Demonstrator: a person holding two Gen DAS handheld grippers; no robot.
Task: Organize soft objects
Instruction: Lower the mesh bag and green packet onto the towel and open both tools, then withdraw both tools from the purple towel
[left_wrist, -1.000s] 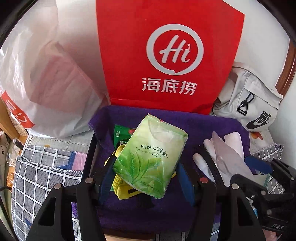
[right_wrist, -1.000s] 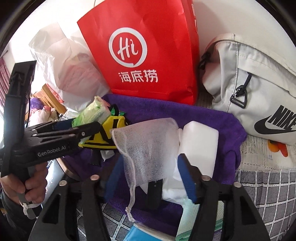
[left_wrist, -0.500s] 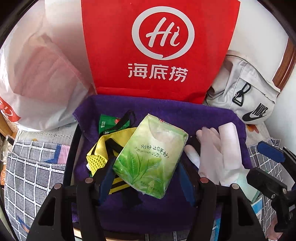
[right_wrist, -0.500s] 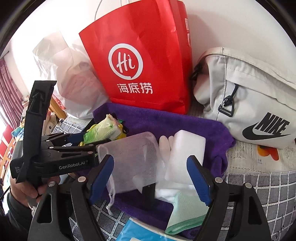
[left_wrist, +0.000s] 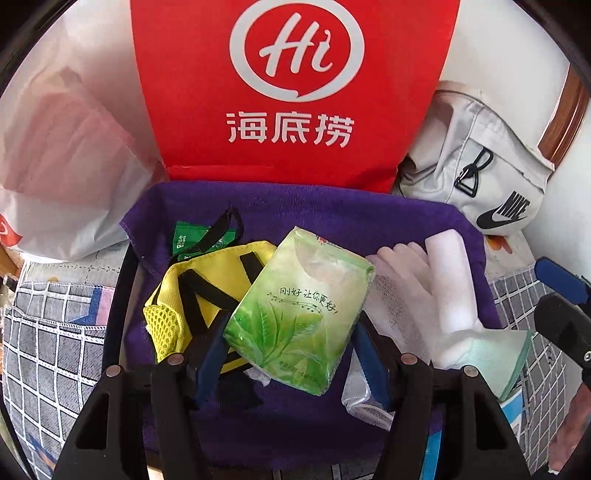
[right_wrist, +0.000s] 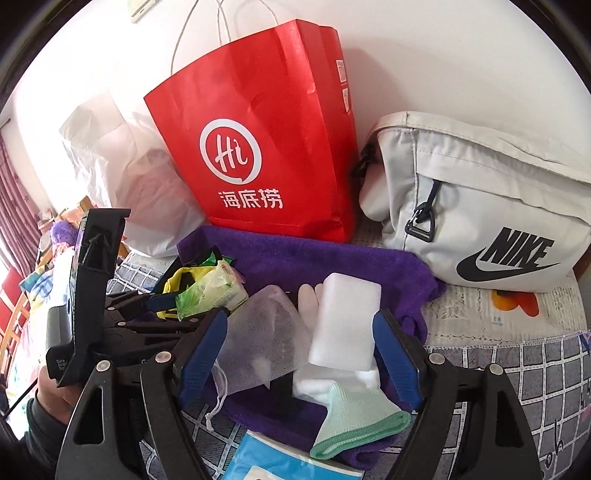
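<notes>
Left wrist: red bag (left_wrist: 295, 92) stands behind purple towel (left_wrist: 332, 218), white bag (left_wrist: 476, 177) beside.

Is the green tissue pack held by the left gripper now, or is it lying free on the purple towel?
Held. The left gripper has its blue pads against both sides of the green tissue pack, tilted above the purple towel.

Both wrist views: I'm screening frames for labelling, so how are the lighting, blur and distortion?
Left wrist view: strong fisheye bending, dark corners, even daylight; print on the red bag and tissue pack reads sharply, while the plastic bag looks hazy. Right wrist view: same curvature, white wall near blown out, grey bag crisp, glove slightly soft.
</notes>
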